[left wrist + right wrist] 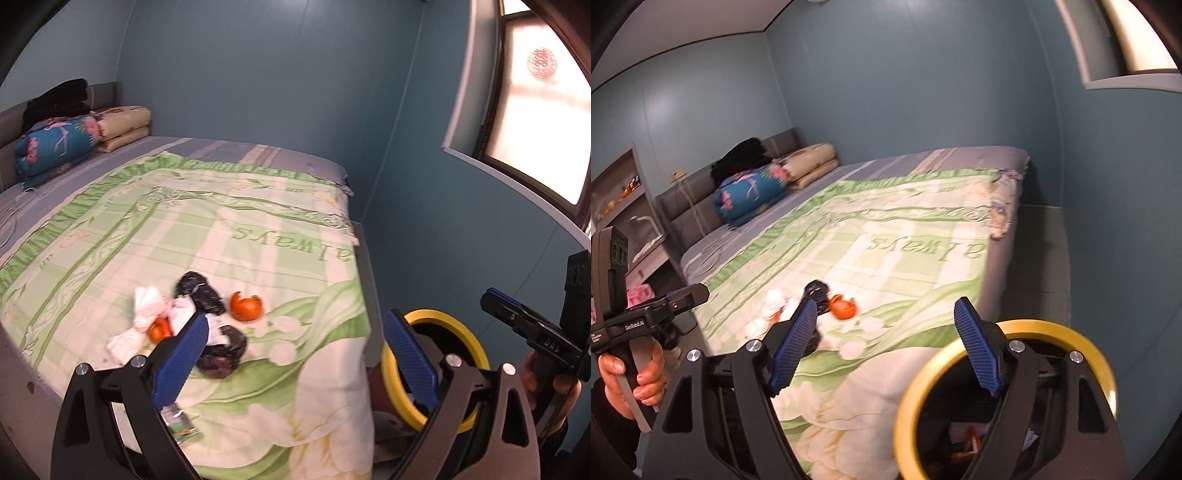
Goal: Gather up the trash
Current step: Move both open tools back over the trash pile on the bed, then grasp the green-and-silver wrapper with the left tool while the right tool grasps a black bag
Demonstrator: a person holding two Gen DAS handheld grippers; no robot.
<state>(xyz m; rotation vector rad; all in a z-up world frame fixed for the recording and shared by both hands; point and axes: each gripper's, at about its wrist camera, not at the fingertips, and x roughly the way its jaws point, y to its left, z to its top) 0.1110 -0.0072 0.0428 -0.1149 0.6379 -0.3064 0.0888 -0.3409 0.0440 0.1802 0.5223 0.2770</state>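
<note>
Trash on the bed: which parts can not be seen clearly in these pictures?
- Left wrist view: the wrapper is partly hidden behind the left gripper.
- Right wrist view: tissues blurred; black bag partly behind a finger.
- Bin contents: dark, unclear.

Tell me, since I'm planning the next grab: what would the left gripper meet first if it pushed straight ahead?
Most likely the bed cover: the left gripper, open, points over its near corner, right of the black bags. Depth is unclear.
</note>
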